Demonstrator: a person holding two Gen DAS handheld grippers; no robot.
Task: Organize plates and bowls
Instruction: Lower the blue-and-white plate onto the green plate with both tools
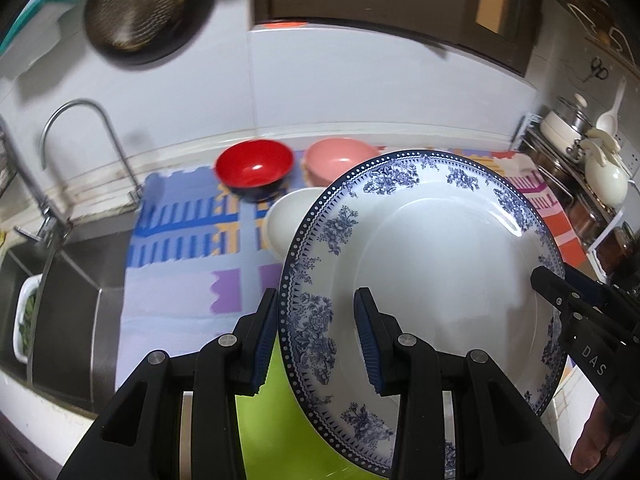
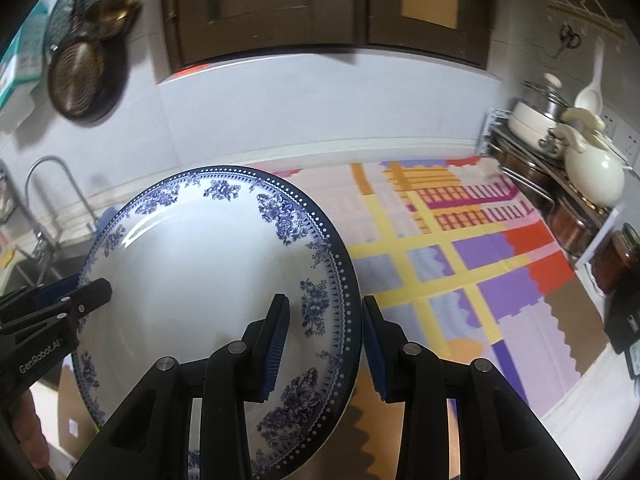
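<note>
A large white plate with a blue floral rim is held tilted above the counter, between both grippers. My left gripper straddles its left rim, one finger on each face, pads close to the rim. My right gripper straddles its right rim the same way. The right gripper's fingers show at the plate's right edge in the left wrist view. Behind the plate stand a red bowl, a pink bowl and a white dish, partly hidden.
A colourful patterned mat covers the counter. A sink with a tap lies at left. A rack with pots and a cream kettle stands at right. Pans hang on the wall. Something lime green lies below the plate.
</note>
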